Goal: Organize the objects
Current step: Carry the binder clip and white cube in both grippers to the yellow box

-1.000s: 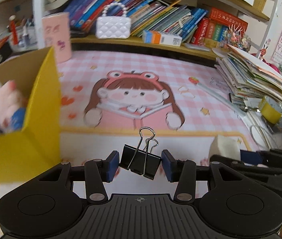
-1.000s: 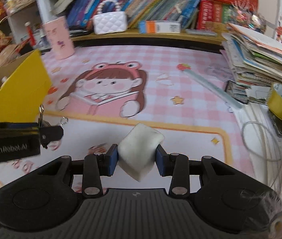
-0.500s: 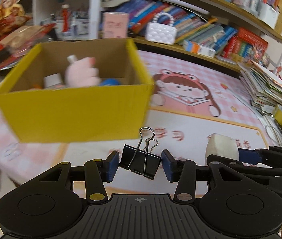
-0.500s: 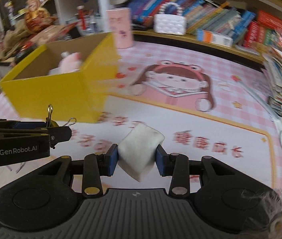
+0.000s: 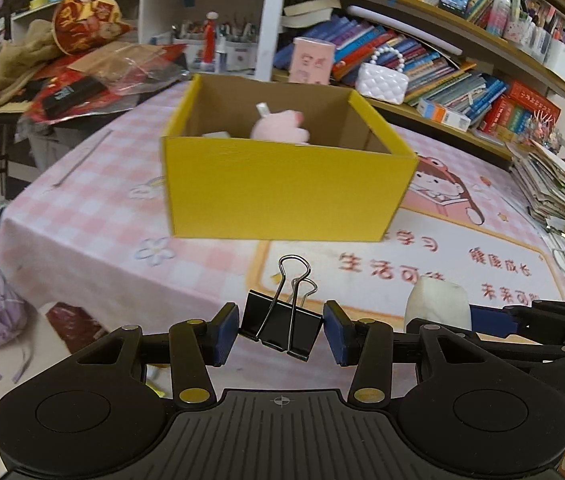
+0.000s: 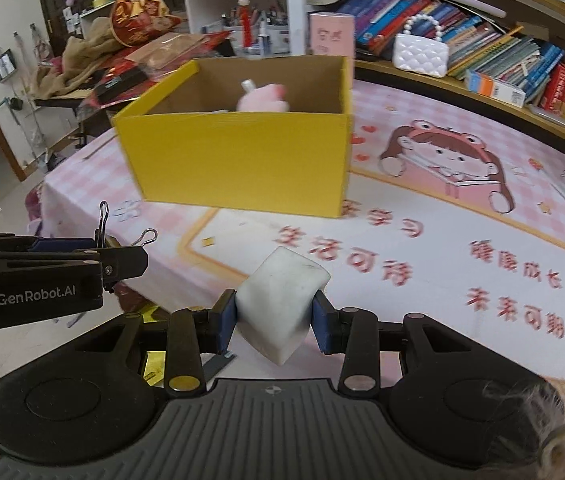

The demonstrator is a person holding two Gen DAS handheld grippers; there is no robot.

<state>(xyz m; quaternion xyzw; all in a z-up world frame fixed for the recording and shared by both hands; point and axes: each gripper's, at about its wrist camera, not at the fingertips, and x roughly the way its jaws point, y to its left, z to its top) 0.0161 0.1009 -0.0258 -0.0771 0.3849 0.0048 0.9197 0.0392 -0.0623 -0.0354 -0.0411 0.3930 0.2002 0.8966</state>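
Both hover short of the yellow box (image 5: 282, 188): left gripper (image 5: 281, 330) pinches a stiff, light binder clip (image 5: 280, 326), right gripper (image 6: 275, 316) squeezes a soft-looking white block (image 6: 282, 300).

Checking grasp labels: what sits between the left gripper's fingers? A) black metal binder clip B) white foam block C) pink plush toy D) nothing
A: the left gripper is shut on the black metal binder clip, its wire handles pointing up; the white foam block is in the right gripper.
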